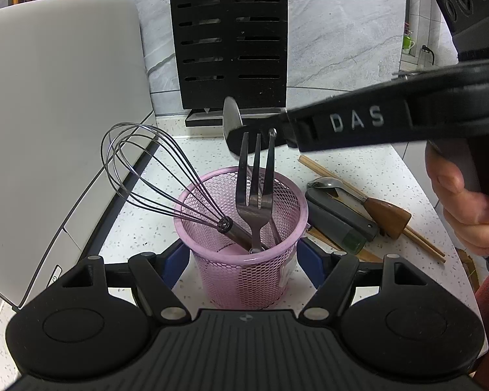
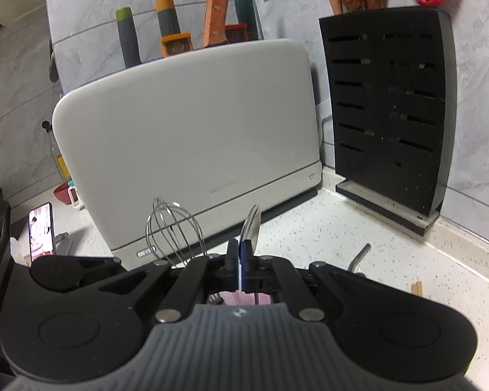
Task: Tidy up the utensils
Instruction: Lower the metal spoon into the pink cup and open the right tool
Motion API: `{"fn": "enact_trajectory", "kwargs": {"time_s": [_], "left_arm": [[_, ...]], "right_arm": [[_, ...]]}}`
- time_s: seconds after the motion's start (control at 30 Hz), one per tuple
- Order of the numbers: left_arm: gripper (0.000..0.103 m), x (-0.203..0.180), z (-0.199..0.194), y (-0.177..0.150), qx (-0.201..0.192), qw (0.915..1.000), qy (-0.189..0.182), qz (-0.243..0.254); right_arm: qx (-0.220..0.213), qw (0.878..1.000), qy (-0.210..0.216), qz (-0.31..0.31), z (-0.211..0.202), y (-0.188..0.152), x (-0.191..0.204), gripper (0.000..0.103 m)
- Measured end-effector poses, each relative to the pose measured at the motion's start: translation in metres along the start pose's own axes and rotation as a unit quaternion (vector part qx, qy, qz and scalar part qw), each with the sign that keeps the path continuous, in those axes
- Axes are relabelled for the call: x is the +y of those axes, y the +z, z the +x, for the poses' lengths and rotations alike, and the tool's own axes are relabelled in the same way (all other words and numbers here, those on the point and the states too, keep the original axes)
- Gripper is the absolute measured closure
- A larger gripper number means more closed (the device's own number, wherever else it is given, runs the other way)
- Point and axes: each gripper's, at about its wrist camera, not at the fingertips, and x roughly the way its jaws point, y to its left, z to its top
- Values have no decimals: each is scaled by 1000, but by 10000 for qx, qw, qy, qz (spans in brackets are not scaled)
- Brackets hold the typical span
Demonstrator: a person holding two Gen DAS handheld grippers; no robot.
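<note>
Right gripper (image 2: 240, 254) clamps spoon (image 2: 251, 224) below its bowl; thin, rigid, slick steel. Left gripper (image 1: 244, 254) braces pink basket (image 1: 244, 270).

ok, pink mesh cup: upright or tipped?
Upright. The pink mesh cup stands on the counter, rim up, whisk and fork leaning inside.

even indoor light, soft shadows on the bench (image 1: 358, 163). strong fisheye bending at edges. right-wrist view dimmer, slightly soft; near gripper bodies blurred, no harsh glare.
</note>
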Motion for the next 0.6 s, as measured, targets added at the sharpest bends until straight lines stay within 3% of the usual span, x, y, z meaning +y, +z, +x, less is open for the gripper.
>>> {"fn": "enact_trajectory", "kwargs": {"time_s": [0.17, 0.4, 0.6], "left_arm": [[19, -1, 0, 0, 1, 10000, 4, -11], [19, -1, 0, 0, 4, 10000, 6, -18], [19, -2, -1, 0, 4, 10000, 8, -8]], "right_arm": [[423, 9990, -77, -117, 7, -6, 3, 103], [487, 9986, -32, -186, 8, -8, 3, 103], [783, 9967, -60, -192, 15, -14, 2, 101]]}}
